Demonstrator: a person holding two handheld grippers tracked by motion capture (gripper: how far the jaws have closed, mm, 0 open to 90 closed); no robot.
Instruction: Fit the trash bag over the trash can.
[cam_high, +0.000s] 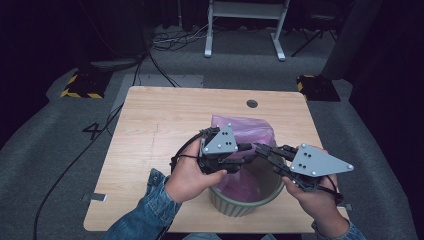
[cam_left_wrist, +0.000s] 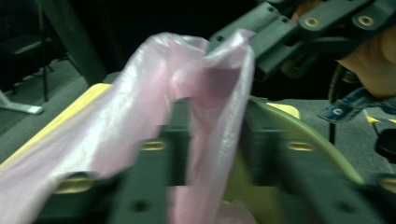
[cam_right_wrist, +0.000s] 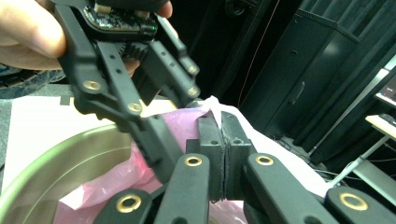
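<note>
Starting at the left: the left hand (cam_high: 187, 177), in a denim sleeve (cam_high: 142, 215), holds the left claw (cam_high: 239, 162) over the near edge of the counter (cam_high: 150, 130), right above the bin (cam_high: 240, 202). The bin's a pale green ribbed tub sitting near the counter's front edge, with the pink bag (cam_high: 250, 131) stuffed into it and bunched up behind and above the rim.

In the left gripper view a fold of the bag (cam_left_wrist: 205, 116) hangs straight down between the two jaws. There's dark space on both sides of the film, so the pads aren't pressing on it; the jaws stand a little apart with the plastic loose in the gap. It's pretty blurry, so I wouldn't swear to how close they are. The bin's rim (cam_left_wrist: 322, 140) curves behind them.

Moving right: the right hand (cam_high: 320, 202) holds the right claw (cam_high: 261, 150), which points left toward the other one, so the two tips nearly meet over the bin. In the right gripper view its jaws are squeezed flat together on a pinch of the bag's edge (cam_right_wrist: 212, 103), with a little peak of plastic poking up past the tips. The left claw (cam_right_wrist: 161, 154) sits just beside it, touching the bag, and the bin's inside (cam_right_wrist: 60, 163) shows lower left.
</note>
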